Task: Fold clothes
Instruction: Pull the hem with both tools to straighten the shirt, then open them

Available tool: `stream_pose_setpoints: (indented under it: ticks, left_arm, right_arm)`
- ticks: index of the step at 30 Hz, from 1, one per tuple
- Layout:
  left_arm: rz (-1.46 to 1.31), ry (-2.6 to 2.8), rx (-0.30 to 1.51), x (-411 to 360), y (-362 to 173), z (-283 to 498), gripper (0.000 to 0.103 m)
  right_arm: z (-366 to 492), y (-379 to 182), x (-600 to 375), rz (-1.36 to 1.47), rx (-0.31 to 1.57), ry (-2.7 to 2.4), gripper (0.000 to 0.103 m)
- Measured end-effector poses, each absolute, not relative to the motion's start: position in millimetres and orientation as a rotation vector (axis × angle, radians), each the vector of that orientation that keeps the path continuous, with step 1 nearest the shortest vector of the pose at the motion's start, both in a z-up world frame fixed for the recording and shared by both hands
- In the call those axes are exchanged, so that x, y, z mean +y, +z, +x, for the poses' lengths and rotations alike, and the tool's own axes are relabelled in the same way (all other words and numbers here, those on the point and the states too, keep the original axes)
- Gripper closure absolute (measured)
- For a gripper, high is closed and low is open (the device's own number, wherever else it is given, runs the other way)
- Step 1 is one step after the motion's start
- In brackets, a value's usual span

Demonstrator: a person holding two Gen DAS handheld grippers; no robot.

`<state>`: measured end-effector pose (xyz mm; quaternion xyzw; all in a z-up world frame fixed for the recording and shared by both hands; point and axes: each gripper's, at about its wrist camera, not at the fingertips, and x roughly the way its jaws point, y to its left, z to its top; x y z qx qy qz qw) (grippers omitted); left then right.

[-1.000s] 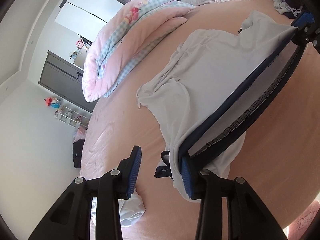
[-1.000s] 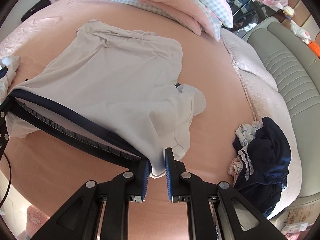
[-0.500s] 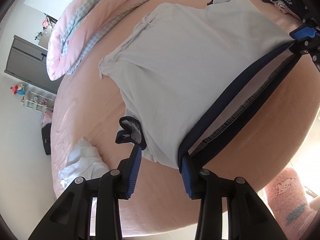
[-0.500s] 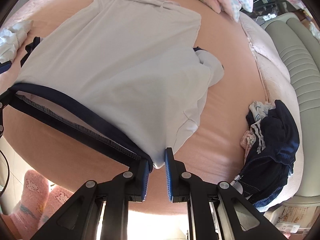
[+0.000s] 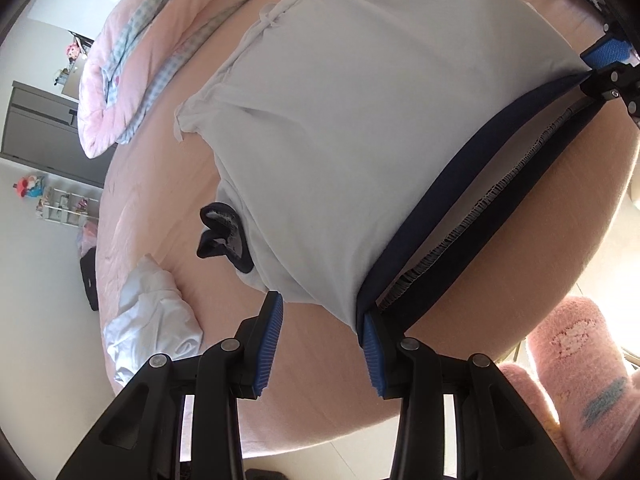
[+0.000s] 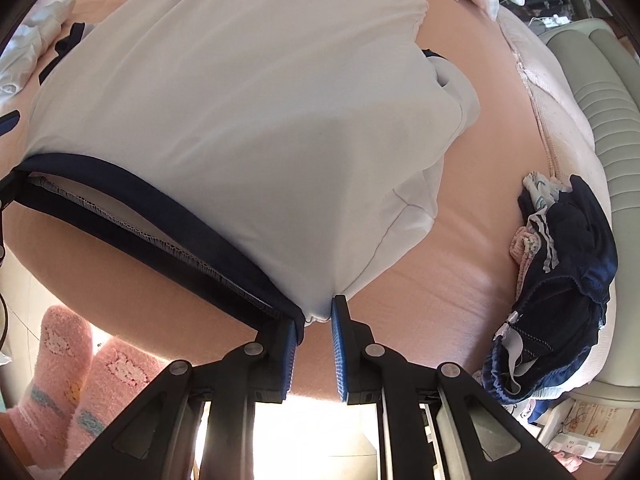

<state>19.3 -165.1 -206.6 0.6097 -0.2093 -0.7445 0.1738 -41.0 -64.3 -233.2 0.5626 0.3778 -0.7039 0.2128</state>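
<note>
A white top [image 5: 360, 120] with a navy hem band [image 5: 460, 184] lies stretched flat on the pink bed [image 5: 540, 220], hem toward me at the bed's edge. My left gripper [image 5: 322, 340] has its fingers apart; the hem's corner hangs on the right finger's tip [image 5: 370, 344] and nothing lies between the pads. My right gripper [image 6: 314, 332] is shut on the other hem corner of the white top [image 6: 260, 120]. The navy band [image 6: 160, 208] runs taut between the two grippers. A navy sleeve cuff [image 5: 224, 236] sticks out on the left side.
A crumpled white cloth [image 5: 152, 312] lies left of the top. A pink quilt [image 5: 160, 40] is at the far side. A pile of dark navy clothes [image 6: 560, 272] sits on the right near a padded headboard [image 6: 600, 120]. A person's feet in pink fluffy socks [image 6: 60, 380] stand on the floor below.
Both grippers have drawn back to the bed's edge, dragging the top with them and stretching it flatter. The floor and the pink socks have come into view. Finger spacing looks unchanged.
</note>
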Motion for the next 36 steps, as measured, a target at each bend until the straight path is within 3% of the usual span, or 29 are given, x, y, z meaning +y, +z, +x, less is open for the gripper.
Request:
stream_pose_setpoints:
  ticks: [5,8,12,15,17,27,36]
  left_arm:
    - [1.659,-2.136,-0.699,-157.5,-205.1,20.5,0.067]
    - [1.6,-2.158,-0.753,-151.8,-202.1,22.0,0.067]
    - [1.567,-2.221,-0.691,-151.9,-190.6,26.6,0.063]
    - [1.575,-2.261,-0.625,-155.1,-181.9,26.0,0.041]
    - [1.579,-2.283,-0.56,-158.8,-176.8,23.7,0.031]
    - [1.529,-2.339,-0.358,-168.5,-153.0,17.5,0.031]
    - [1.526,-2.303,-0.343,-179.9,-156.5,15.4,0.031]
  right_arm:
    - [-38.8,-232.8,-67.4,1.544,1.064,-1.956,0.086]
    - [-40.7,-231.5,-66.6,1.557,1.047,-1.96,0.075]
    - [-35.1,-219.8,-69.6,1.472,1.127,-1.976,0.052]
    - [-26.8,-203.9,-74.5,1.371,1.163,-1.963,0.035]
    - [-21.9,-194.8,-78.1,1.333,1.161,-1.959,0.034]
    - [-17.8,-177.2,-105.8,1.309,1.076,-1.941,0.034]
    - [-28.3,-183.9,-104.4,1.298,1.119,-1.924,0.034]
